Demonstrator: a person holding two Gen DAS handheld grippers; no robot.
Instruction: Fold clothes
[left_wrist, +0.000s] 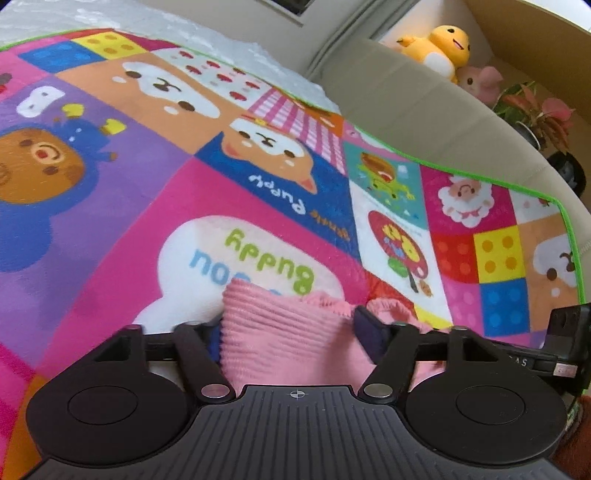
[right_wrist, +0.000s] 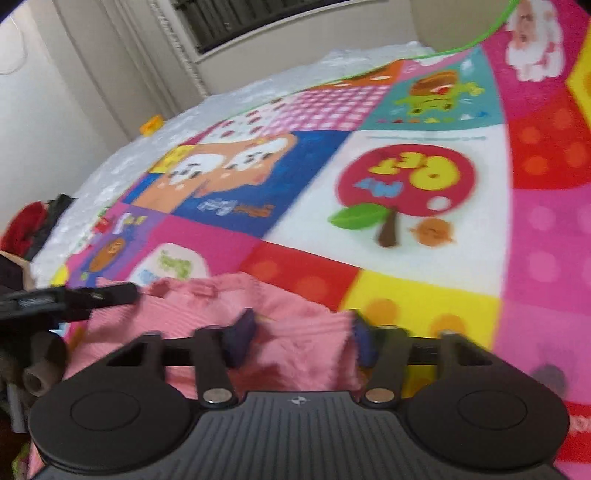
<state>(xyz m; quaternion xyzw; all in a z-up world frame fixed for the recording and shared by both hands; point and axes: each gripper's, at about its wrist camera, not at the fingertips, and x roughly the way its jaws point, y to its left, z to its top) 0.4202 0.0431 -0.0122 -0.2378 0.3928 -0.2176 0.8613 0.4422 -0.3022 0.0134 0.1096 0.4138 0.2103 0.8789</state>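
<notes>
A pink ribbed garment (left_wrist: 291, 332) lies bunched at the near edge of a colourful cartoon blanket (left_wrist: 229, 184). My left gripper (left_wrist: 291, 334) is open, its fingers wide apart, and a fold of the pink cloth fills the gap between them. In the right wrist view the same pink garment (right_wrist: 295, 332) spreads under and between the fingers of my right gripper (right_wrist: 301, 343), which is also open wide. The left gripper (right_wrist: 92, 297) shows at the left of that view, its tip touching the cloth's far edge. The right gripper (left_wrist: 565, 332) shows at the right edge of the left wrist view.
The blanket (right_wrist: 406, 184) covers a bed with white bedding (right_wrist: 122, 166) at its far side. A beige padded edge (left_wrist: 424, 122) runs along the right, with plush toys (left_wrist: 443, 48) and a plant (left_wrist: 535, 114) behind. Dark and red clothes (right_wrist: 33, 225) lie at the left.
</notes>
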